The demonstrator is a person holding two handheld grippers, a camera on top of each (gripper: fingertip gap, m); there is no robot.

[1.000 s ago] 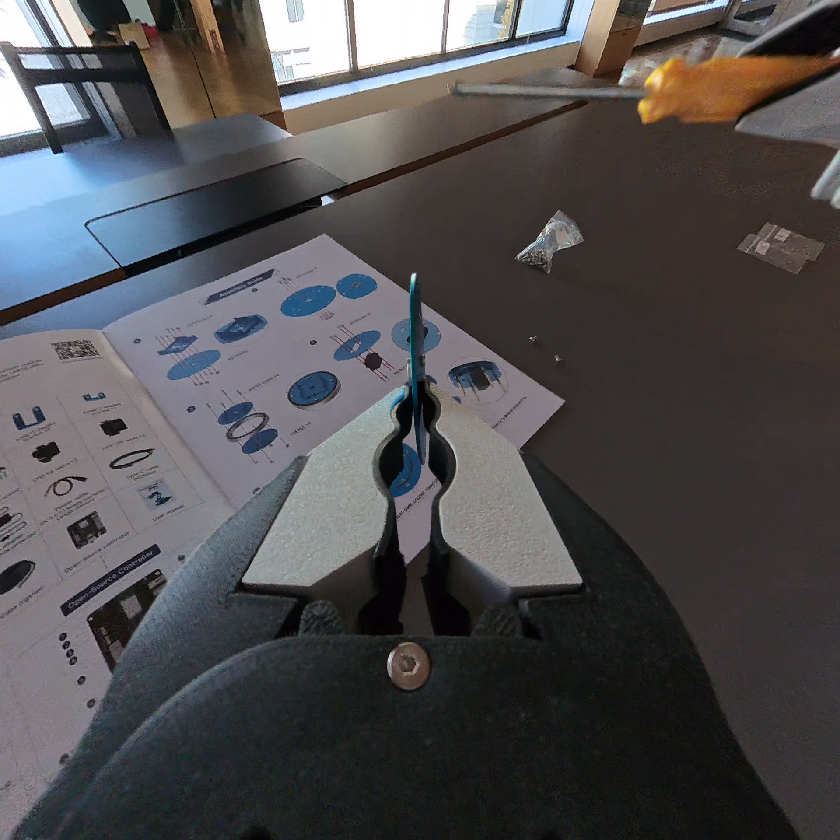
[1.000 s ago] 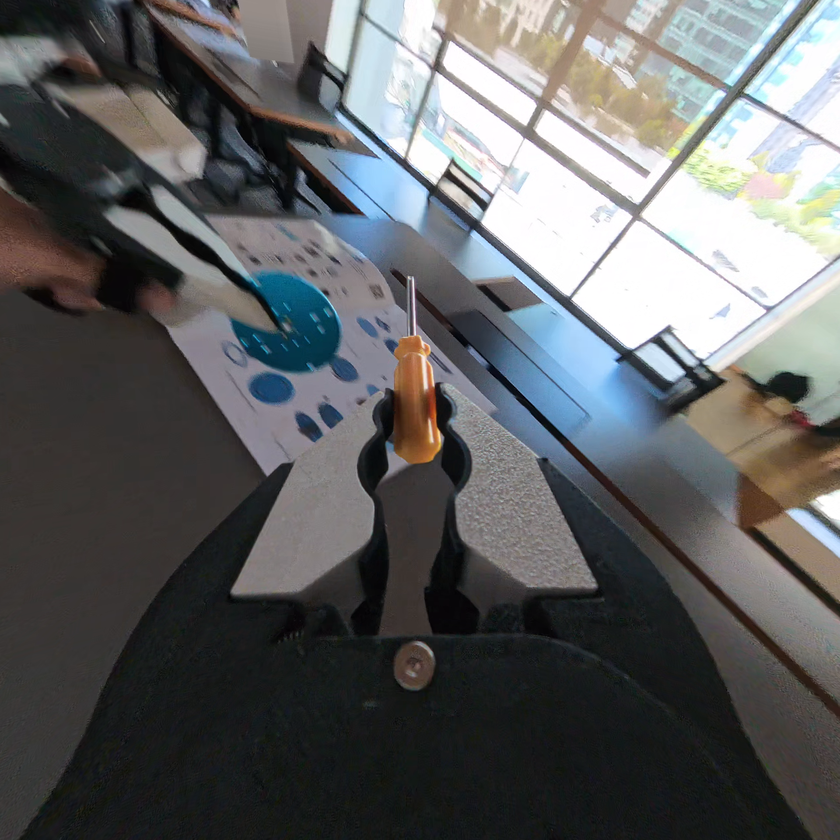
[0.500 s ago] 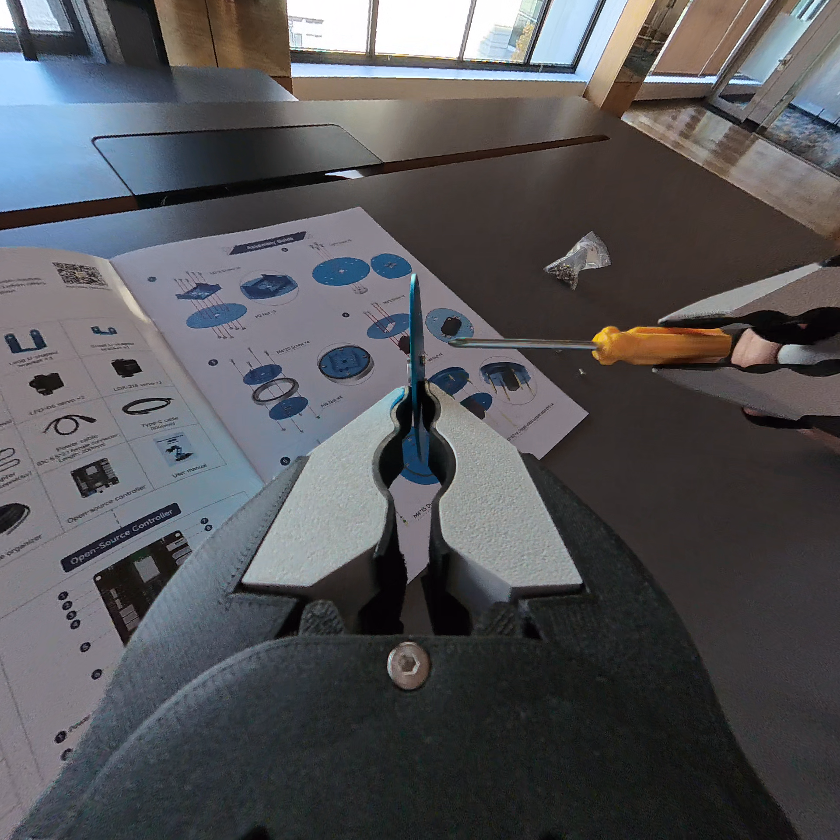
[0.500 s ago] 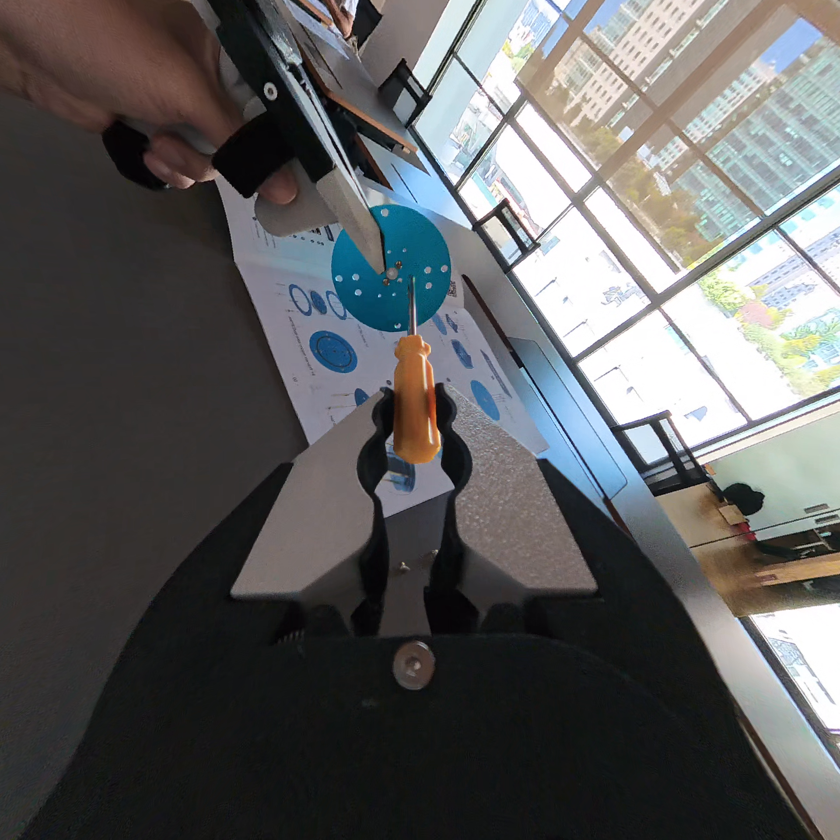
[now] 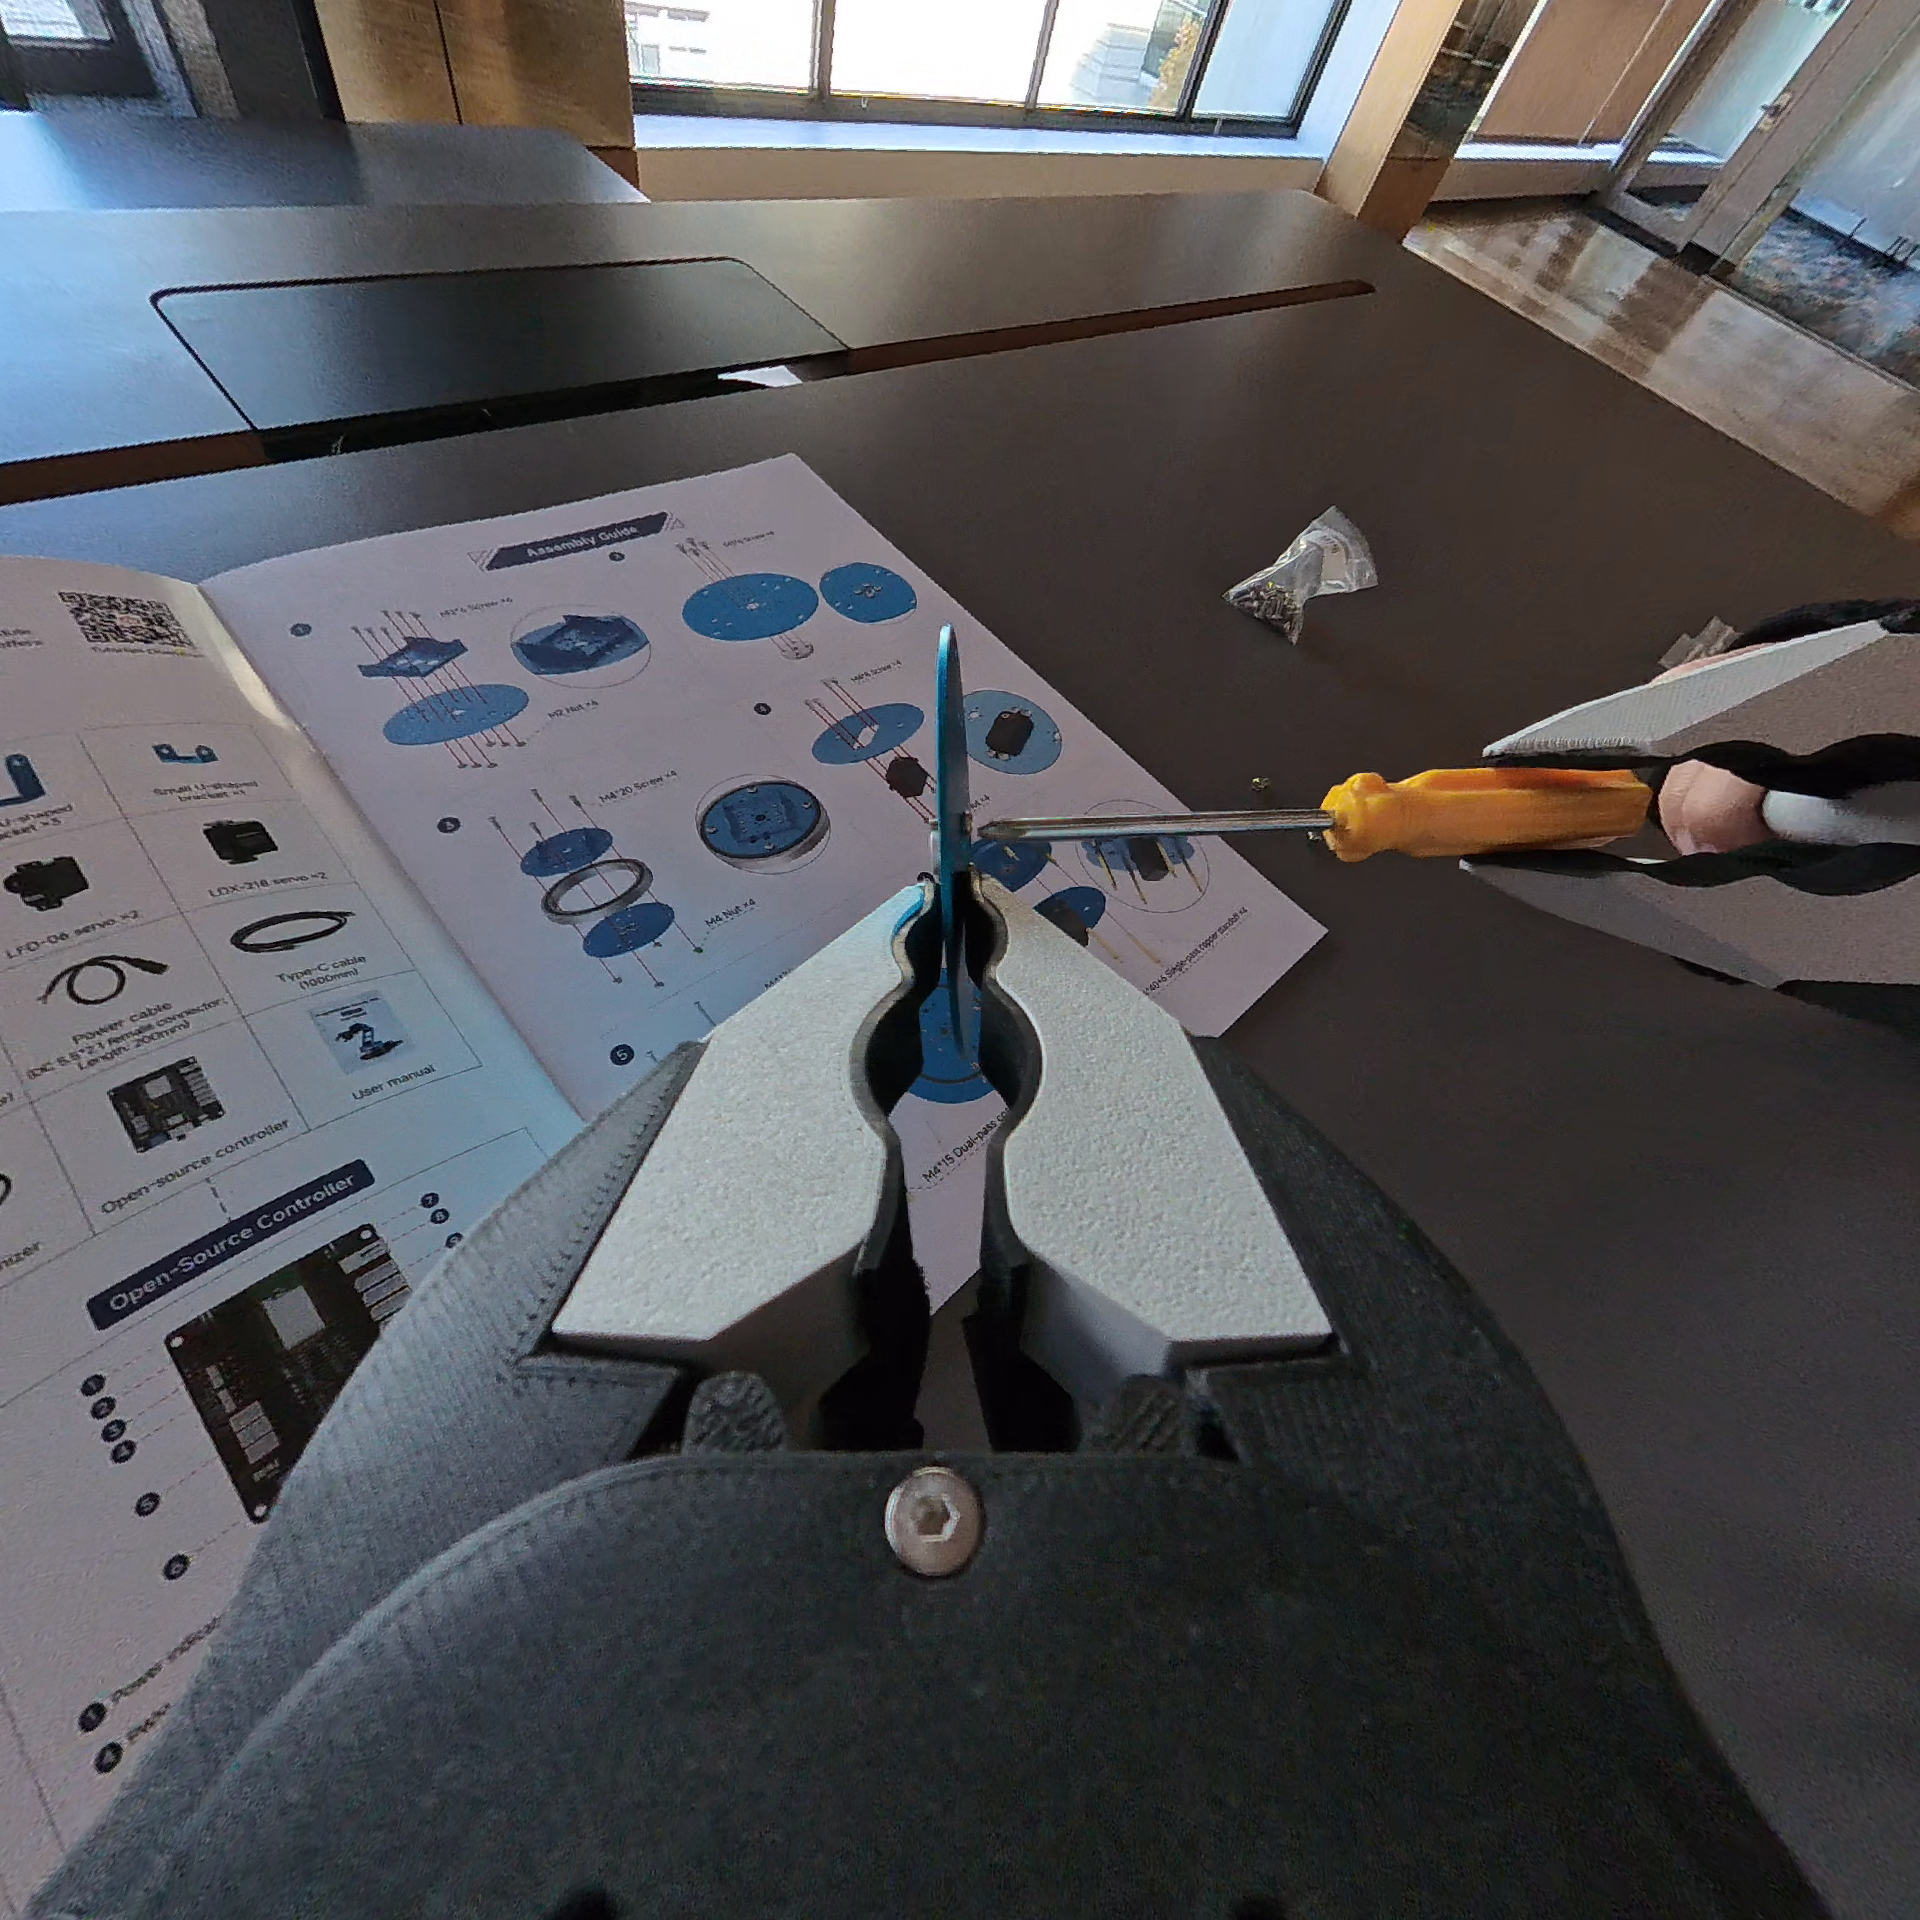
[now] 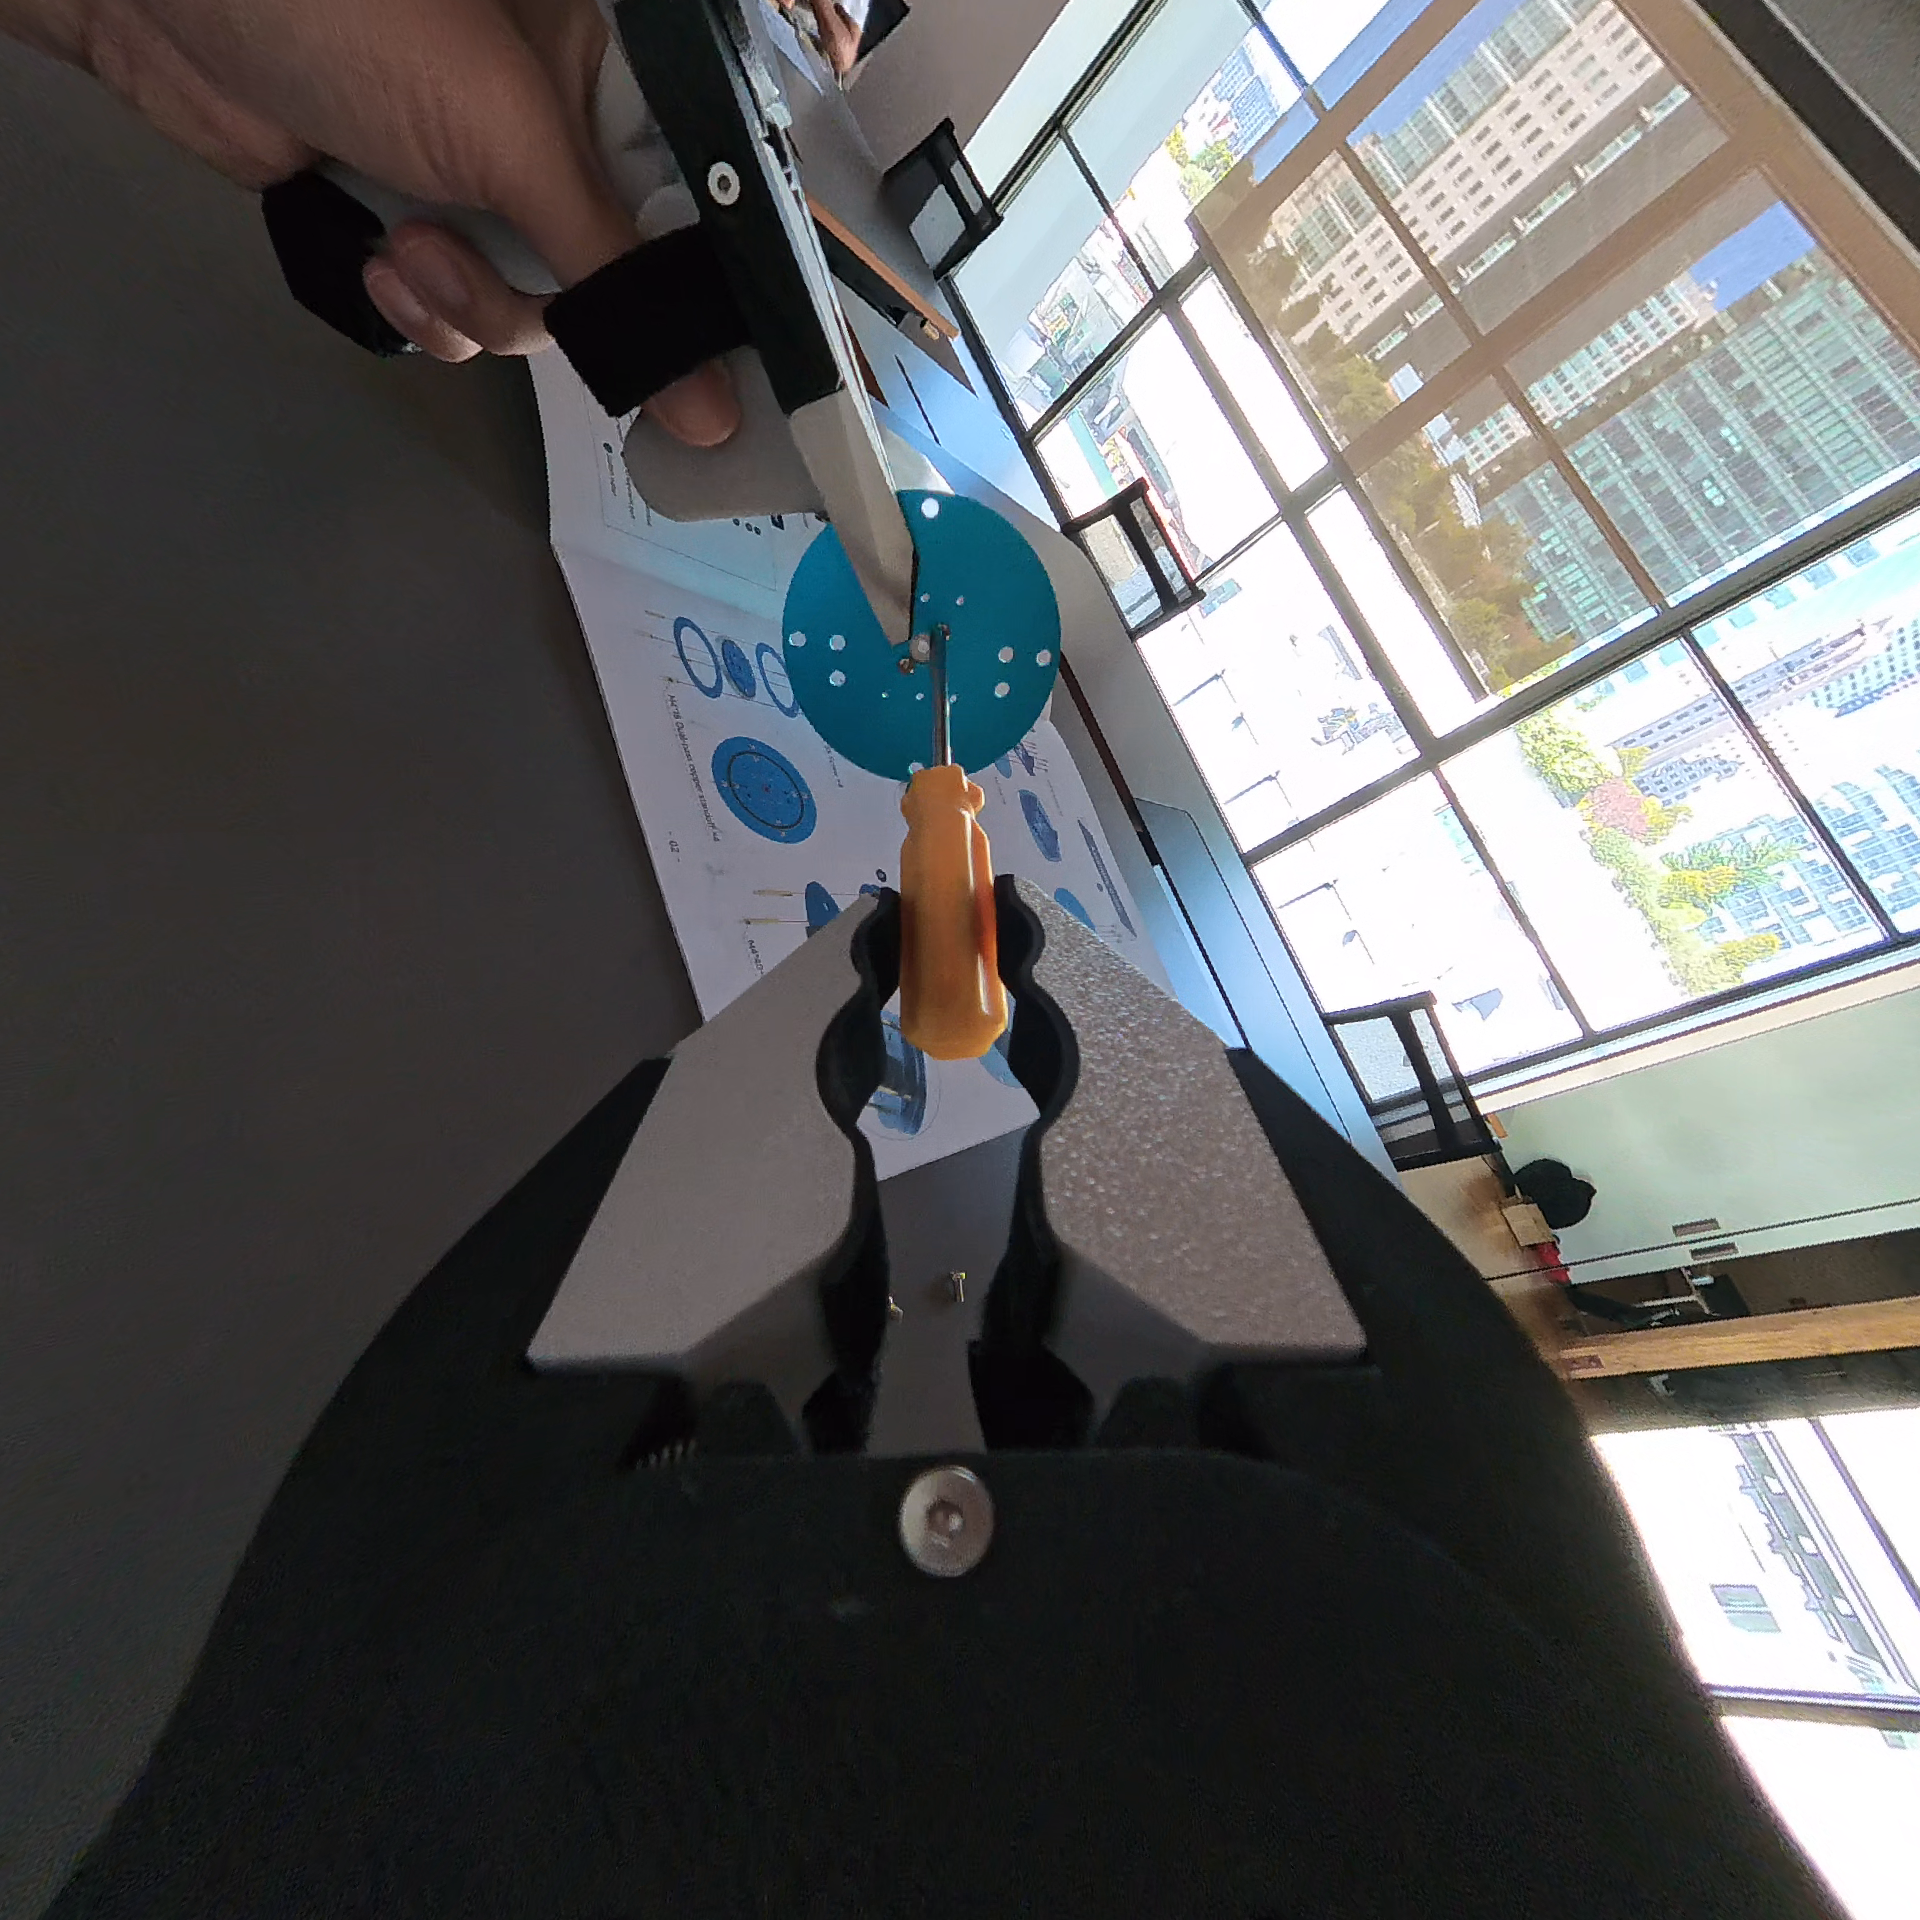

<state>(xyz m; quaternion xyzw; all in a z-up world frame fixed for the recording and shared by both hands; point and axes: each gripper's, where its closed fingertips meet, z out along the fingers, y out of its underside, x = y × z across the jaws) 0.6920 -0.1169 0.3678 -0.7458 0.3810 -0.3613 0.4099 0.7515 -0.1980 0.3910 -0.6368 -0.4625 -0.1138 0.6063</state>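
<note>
the left gripper (image 5: 948,914) is clenched on a thin blue disc (image 5: 945,727), which stands upright and edge-on between its grey fingers (image 5: 790,1081) in the left wrist view. in the right wrist view the same disc (image 6: 966,675) shows its round face, dotted with small holes, with the left gripper (image 6: 894,613) biting in from its upper edge and a person's hand (image 6: 416,156) around that gripper's handle.

the right gripper (image 6: 945,935) is clamped on the orange handle of a screwdriver (image 6: 948,914), whose metal shaft points forward and up. its tip sits at a small silver screw (image 6: 918,646) near the middle of the disc; from the left wrist view the screwdriver (image 5: 1455,812) lies level, coming in from the right, and its tip touches the disc's right face just above the left gripper's fingertips. the right gripper (image 5: 1496,810) shows at the right edge of that view.

under both grippers an open booklet (image 5: 416,790) with blue diagrams lies flat on a dark table (image 5: 1558,1247). beyond the booklet, to the right, a small clear bag of hardware (image 5: 1299,582) rests on the table. a loose screw (image 5: 1259,781) lies on the table near the booklet's right edge. windows (image 6: 1558,520) fill the far side of the room.
</note>
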